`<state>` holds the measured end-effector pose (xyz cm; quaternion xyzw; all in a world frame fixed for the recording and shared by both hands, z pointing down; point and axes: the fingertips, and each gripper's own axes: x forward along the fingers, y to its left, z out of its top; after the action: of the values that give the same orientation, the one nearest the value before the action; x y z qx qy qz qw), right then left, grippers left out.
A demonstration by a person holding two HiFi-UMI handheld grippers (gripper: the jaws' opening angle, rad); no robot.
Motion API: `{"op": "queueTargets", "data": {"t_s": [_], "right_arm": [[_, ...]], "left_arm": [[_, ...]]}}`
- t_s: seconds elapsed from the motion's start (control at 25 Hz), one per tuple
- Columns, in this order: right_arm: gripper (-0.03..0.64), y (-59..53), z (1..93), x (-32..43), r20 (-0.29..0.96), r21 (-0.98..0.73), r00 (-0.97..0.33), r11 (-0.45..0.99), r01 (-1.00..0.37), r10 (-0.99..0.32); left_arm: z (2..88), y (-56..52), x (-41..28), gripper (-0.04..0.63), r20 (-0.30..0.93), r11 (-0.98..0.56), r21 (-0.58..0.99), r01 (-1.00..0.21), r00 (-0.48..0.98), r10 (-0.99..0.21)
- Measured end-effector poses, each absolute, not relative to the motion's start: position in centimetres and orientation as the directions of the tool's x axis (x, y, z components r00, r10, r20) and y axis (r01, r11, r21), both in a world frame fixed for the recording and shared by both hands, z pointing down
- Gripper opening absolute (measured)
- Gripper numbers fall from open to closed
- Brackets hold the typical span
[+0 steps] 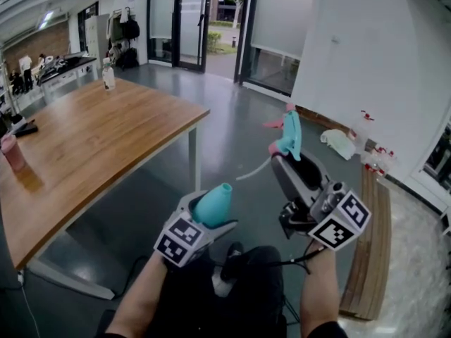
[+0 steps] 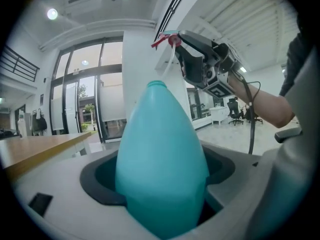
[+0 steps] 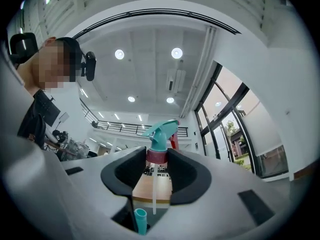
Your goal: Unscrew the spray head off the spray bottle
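Two hand-held grippers are seen from above, raised over a grey floor in a large glass-fronted room.

The left gripper (image 1: 210, 215) is clamped on the teal spray bottle (image 1: 213, 204). In the left gripper view the bottle's rounded body is pressed between both dark pads, and its open neck points up and away.

The right gripper (image 1: 285, 155) is held higher and to the right, tilted upward. Its jaws are partly closed on the dark red collar (image 3: 156, 156) of the teal spray head (image 1: 290, 134), which is gripped from both sides. The spray head is already off the bottle and well apart from it. Its thin white dip tube (image 1: 254, 171) hangs free below the collar, and in the right gripper view the bottle's open neck is seen just beside the tube's lower end.

To the left, a long wooden table (image 1: 91, 139) is seen, with a small clear bottle (image 1: 108, 74) at its far end and a pink cup (image 1: 13, 153) near its left edge. To the right, a wooden bench (image 1: 370, 238) is set along the white wall. Glass doors (image 1: 180, 20) are seen beyond the table.
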<state>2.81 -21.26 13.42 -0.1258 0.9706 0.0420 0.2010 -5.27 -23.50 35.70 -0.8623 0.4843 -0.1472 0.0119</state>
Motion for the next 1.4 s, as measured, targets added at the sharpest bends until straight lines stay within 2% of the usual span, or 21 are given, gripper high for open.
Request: {"op": "queueTargets", "data": {"t_s": [0.36,0.56,0.76,1.4], "right_arm": [[0.141,-24.3,19.7,1.2,-0.291,-0.022,-0.871,0.913,-0.407,-0.395],[0.141,-24.8,22.8,-0.6,-0.222,0.022,-0.857,0.877,-0.48,-0.464],[0.14,-25.1,24.9,-1.1,-0.178,0.036,-0.85,0.86,-0.51,-0.496],[0.138,-25.2,26.3,-0.8,-0.169,-0.005,-0.851,0.863,-0.504,-0.498]], "left_arm": [[32.3,-24.3,-7.0,0.437,0.123,-0.454,-0.141,-0.88,0.439,-0.89],[31.2,-24.2,-7.8,0.439,0.085,-0.445,-0.099,-0.89,0.438,-0.895],[31.1,-23.8,-7.8,0.439,0.086,-0.456,-0.091,-0.885,0.449,-0.889],[30.4,-24.2,-7.3,0.439,0.08,-0.471,-0.091,-0.877,0.465,-0.882]]}}
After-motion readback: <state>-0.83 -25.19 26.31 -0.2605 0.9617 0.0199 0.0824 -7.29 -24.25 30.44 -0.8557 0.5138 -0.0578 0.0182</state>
